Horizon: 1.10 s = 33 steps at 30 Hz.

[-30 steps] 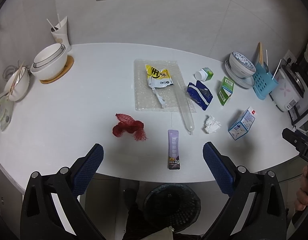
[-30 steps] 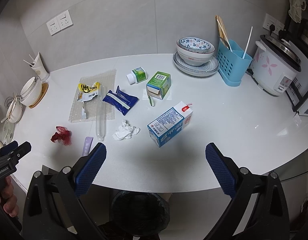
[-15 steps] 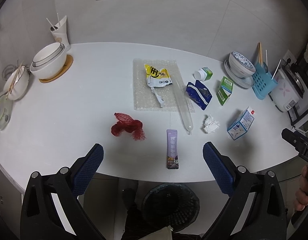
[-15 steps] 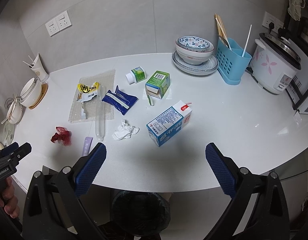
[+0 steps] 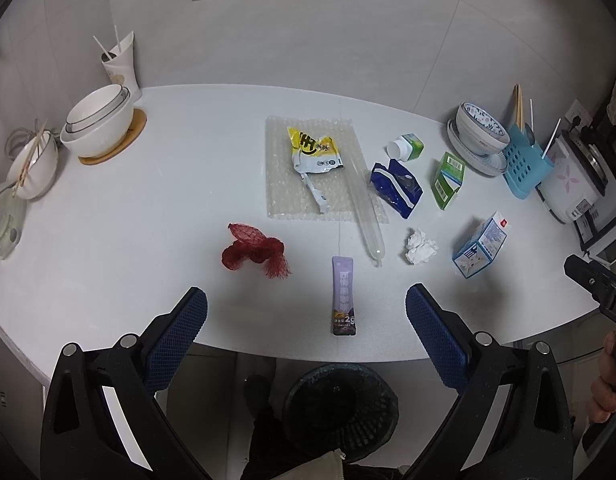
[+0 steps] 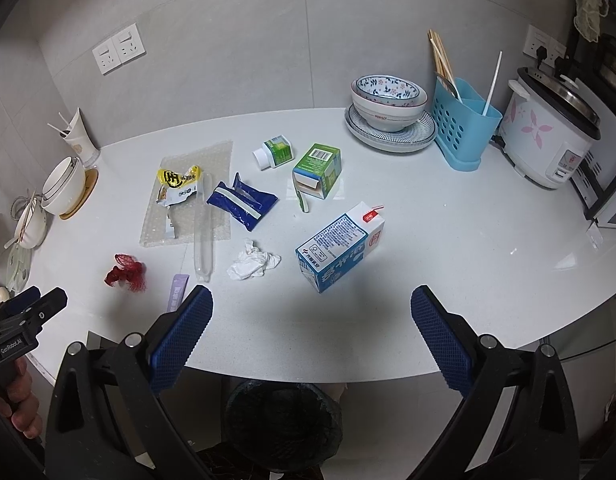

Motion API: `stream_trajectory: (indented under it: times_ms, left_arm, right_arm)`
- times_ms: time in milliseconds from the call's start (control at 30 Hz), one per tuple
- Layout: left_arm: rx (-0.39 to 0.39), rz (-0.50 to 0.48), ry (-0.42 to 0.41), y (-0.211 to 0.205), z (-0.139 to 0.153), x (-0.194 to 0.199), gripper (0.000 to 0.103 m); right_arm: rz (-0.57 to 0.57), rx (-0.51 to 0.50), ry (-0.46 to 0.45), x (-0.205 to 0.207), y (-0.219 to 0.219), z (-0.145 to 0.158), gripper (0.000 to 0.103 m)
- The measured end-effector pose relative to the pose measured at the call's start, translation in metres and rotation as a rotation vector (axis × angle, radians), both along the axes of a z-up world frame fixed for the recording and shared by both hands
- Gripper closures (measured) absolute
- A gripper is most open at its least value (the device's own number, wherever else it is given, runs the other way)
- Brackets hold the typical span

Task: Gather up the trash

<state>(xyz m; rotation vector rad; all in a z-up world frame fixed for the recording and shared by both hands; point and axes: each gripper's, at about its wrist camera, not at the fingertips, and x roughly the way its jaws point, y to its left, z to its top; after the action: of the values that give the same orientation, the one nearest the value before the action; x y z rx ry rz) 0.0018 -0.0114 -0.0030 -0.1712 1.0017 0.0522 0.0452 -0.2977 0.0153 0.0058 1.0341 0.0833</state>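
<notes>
Far right of the right wrist view — a rice cooker (image 6: 548,136), blue utensil caddy (image 6: 464,128) and floral bowl (image 6: 389,100) on plates; white bowls (image 5: 98,126) at the left wrist view's upper left.

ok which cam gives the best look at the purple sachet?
Left wrist. The purple sachet lies whole and unblocked between the open left gripper fingers, print legible. In the right wrist view only its top end shows; the rest hides behind the right gripper's left finger.

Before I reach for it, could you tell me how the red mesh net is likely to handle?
The red mesh net lies crumpled, so it is probably floppy and light. Its open weave may snag on the fingers. It looks unlikely to roll.
</notes>
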Motion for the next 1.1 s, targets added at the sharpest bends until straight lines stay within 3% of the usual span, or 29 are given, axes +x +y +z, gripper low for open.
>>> stream_trajectory:
  times_ms: [1100]
  left_arm:
    - [0.007, 0.008, 0.004, 0.0018, 0.0003, -0.0034, 0.006]
  right_arm:
    - [0.007, 0.0, 0.023, -0.0028, 0.0042, -0.0025, 0.008]
